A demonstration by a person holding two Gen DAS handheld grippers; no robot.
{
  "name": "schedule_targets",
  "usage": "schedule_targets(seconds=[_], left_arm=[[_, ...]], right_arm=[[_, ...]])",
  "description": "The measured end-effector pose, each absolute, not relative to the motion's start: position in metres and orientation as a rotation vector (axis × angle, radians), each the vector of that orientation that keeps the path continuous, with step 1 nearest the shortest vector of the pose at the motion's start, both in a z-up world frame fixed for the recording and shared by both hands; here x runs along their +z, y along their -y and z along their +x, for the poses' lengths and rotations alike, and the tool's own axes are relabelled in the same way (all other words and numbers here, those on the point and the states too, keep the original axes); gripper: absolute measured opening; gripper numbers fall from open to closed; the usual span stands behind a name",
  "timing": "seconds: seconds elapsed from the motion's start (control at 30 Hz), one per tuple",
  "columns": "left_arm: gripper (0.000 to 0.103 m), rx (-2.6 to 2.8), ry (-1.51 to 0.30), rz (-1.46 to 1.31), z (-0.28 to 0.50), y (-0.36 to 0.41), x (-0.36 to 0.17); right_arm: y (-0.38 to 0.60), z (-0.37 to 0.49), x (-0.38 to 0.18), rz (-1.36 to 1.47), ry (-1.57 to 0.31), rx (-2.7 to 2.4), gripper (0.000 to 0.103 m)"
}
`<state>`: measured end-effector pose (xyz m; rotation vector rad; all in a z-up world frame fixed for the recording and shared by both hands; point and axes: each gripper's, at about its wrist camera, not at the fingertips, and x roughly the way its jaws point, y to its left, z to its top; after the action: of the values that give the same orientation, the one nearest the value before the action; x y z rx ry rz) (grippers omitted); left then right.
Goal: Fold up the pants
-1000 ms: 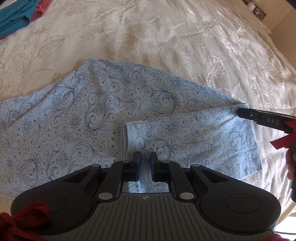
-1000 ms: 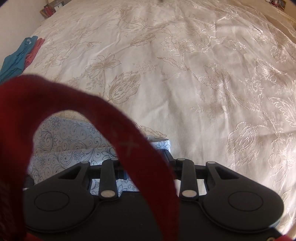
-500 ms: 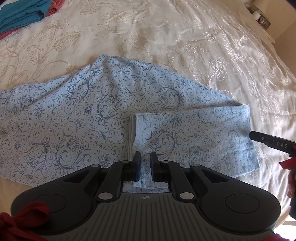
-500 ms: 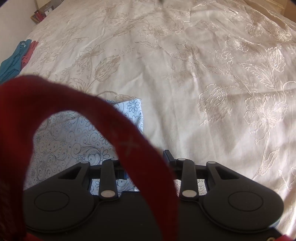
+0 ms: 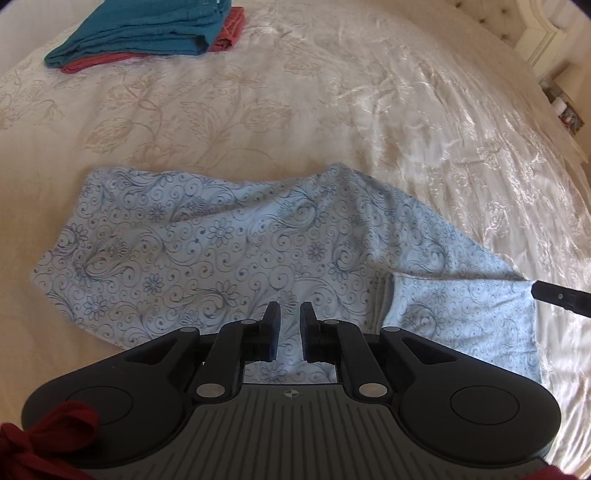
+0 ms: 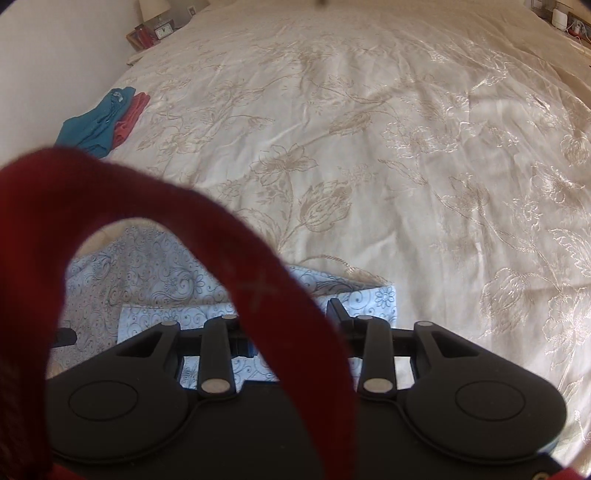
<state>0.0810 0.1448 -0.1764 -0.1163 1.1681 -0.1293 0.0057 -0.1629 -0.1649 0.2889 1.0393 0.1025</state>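
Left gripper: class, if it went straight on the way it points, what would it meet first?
Most likely the pants: the left gripper angles down over that patterned cloth, nothing between its fingers; depth is unclear.

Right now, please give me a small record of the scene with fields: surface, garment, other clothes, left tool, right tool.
surface: cream embroidered bedspread
garment: light blue floral pants, lying flat, one end folded over itself
other clothes: teal and red folded pile, apart from the pants, far side
left tool: above the pants, narrow gap, no cloth between
right tool: opening, over the folded end; a red strap hides its gap
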Motion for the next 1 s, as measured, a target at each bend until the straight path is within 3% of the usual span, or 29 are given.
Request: schedule_targets(seconds=[0.1, 0.6, 1.0], left_arm=[[0.016, -0.075, -1.178, -0.126, 0.086, -0.171, -0.178], [0.016, -0.028, -1.247, -0.119, 0.099, -0.236, -0.184], [0.016, -0.125, -1.217, -0.105, 0.113, -0.204, -0.177]], right_arm=[[0.143, 0.005, -0.165, 0.291, -1.052, 0.133, 0.045], [0.067, 0.005, -0.182, 0.254, -1.158, 0.188, 0.045], [0.094, 0.019, -0.167, 0.221, -1.117, 0.094, 0.045]])
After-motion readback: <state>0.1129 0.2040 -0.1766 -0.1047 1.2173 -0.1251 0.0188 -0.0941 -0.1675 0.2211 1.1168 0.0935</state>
